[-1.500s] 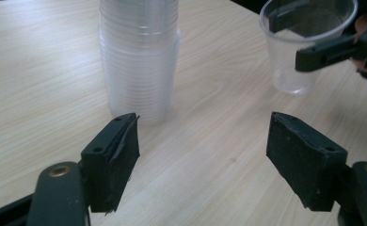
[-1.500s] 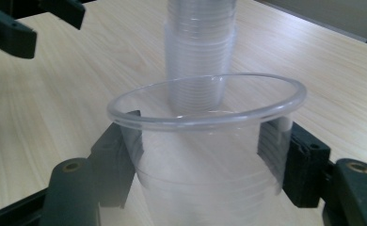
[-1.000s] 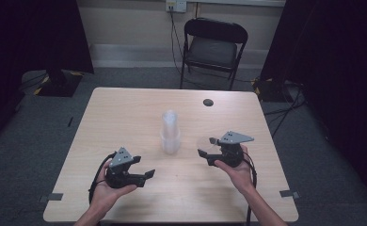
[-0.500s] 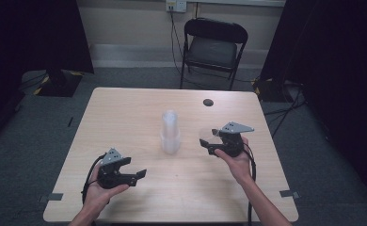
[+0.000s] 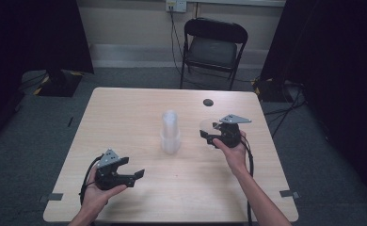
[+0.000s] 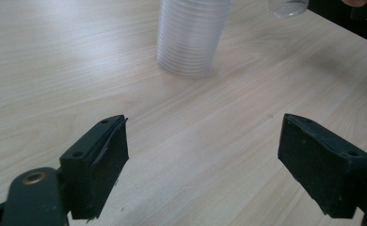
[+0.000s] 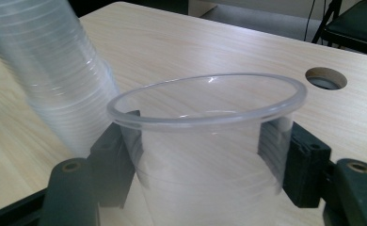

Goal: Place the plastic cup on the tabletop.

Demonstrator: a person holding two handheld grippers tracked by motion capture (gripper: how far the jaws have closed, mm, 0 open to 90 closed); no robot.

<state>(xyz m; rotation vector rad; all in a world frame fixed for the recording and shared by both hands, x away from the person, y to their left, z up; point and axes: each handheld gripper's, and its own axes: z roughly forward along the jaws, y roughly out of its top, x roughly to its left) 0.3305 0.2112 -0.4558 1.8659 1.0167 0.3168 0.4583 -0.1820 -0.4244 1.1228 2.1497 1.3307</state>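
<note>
A tall stack of clear plastic cups [image 5: 171,132] stands upright near the middle of the wooden table [image 5: 125,113]. My right gripper [image 5: 210,135] is to the right of the stack, shut on a single clear cup [image 5: 208,126]. In the right gripper view the cup [image 7: 205,141] sits upright between the two jaws, with the stack [image 7: 54,70] at the left behind it. My left gripper [image 5: 137,176] is at the near left, jaws wide apart. They have just been opening and nothing is between them. The left gripper [image 6: 205,141] faces the stack [image 6: 191,37] from a distance.
A round cable hole [image 5: 208,101] lies in the table's far right part, also in the right gripper view [image 7: 326,77]. A black folding chair [image 5: 213,47] stands beyond the far edge. Bare tabletop lies between the left gripper and the stack.
The right gripper has carried the clear cup away from the person, toward the far side. The left gripper has drifted a little to the left and its jaws have spread wider.
</note>
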